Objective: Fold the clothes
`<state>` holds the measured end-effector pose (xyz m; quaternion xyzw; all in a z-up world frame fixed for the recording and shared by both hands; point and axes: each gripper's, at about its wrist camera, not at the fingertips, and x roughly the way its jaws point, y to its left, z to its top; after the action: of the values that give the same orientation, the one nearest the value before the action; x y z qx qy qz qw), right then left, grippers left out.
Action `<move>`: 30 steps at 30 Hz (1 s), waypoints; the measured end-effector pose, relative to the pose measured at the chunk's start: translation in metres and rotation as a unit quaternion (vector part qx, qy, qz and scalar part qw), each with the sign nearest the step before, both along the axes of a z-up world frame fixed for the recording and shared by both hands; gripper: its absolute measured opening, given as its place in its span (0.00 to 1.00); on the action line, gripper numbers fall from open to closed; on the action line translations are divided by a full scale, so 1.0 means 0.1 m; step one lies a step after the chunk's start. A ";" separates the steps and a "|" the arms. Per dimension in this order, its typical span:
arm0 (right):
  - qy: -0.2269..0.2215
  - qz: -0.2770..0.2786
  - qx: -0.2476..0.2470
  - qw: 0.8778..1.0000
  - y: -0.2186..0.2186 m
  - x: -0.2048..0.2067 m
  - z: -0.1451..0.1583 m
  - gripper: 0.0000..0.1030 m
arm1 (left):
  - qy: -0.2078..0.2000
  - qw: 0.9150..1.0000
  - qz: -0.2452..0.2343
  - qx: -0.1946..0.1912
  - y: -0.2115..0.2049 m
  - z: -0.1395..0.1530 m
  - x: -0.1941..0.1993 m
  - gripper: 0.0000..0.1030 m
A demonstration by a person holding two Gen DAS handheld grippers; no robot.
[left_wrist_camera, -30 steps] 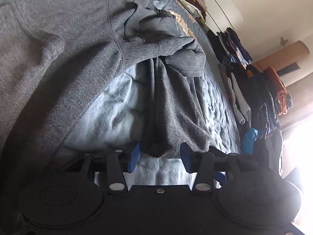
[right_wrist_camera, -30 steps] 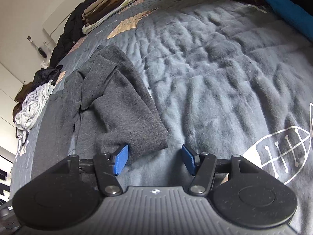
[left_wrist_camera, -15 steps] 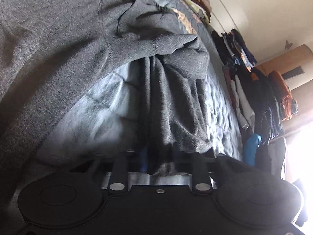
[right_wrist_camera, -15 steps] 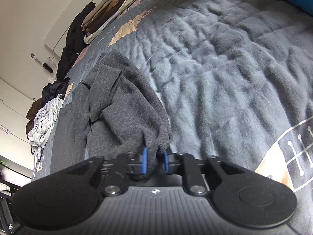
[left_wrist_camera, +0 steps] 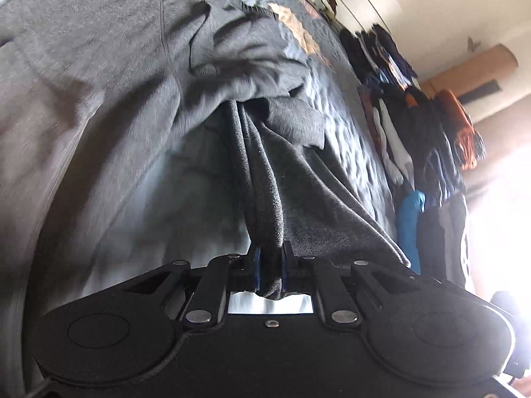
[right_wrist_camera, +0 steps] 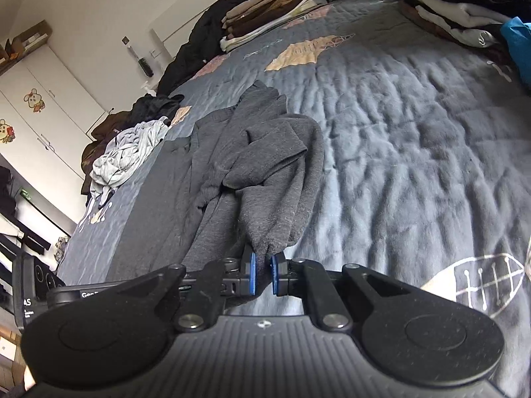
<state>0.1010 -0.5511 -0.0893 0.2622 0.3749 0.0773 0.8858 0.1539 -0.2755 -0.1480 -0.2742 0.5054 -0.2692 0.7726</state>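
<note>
A dark grey sweater (left_wrist_camera: pixel 99 99) lies spread on a blue-grey quilted bedspread (right_wrist_camera: pixel 415 165). In the left wrist view one sleeve runs straight up to my left gripper (left_wrist_camera: pixel 268 265); its jaws are closing, and the blue pads press on the bunched sleeve end. In the right wrist view the sweater (right_wrist_camera: pixel 275 165) is rumpled, with a fold of its edge drawn to my right gripper (right_wrist_camera: pixel 262 273), which is shut on that cloth. Both pinched parts hang lifted off the bed.
Folded clothes are stacked at the bed's far edge (right_wrist_camera: pixel 275 3) and along its right side (right_wrist_camera: pixel 464 16). A crumpled light grey garment (right_wrist_camera: pixel 129 152) and dark clothes (right_wrist_camera: pixel 205 43) lie to the left. White cupboards (right_wrist_camera: pixel 49 99) stand behind. More piled clothes (left_wrist_camera: pixel 415 132) border the bed in the left wrist view.
Both grippers went from open around the sweater's edges to closed on the cloth. Both then rose, pulling the sleeve and the fold up off the bed.
</note>
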 end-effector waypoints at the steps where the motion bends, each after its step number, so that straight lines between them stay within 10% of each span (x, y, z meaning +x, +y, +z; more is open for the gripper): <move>1: 0.004 0.002 0.003 1.000 0.01 -0.07 0.01 0.08 | 0.003 1.000 -0.004 0.000 0.00 0.02 -0.07 0.11; 25: 0.096 0.107 -0.130 0.981 0.43 -1.80 0.28 0.07 | 0.030 0.997 -0.053 0.046 0.20 -0.03 -1.68 0.11; 30: 0.143 0.088 -0.194 0.967 0.37 -1.84 0.07 0.14 | -0.015 0.991 -0.080 0.103 0.21 0.11 -1.77 0.32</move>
<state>-0.0829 -0.5143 -0.0819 0.0599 0.5271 0.0425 0.8466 -0.0236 -0.2546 -0.1368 -0.1474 0.5391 -0.2805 0.7804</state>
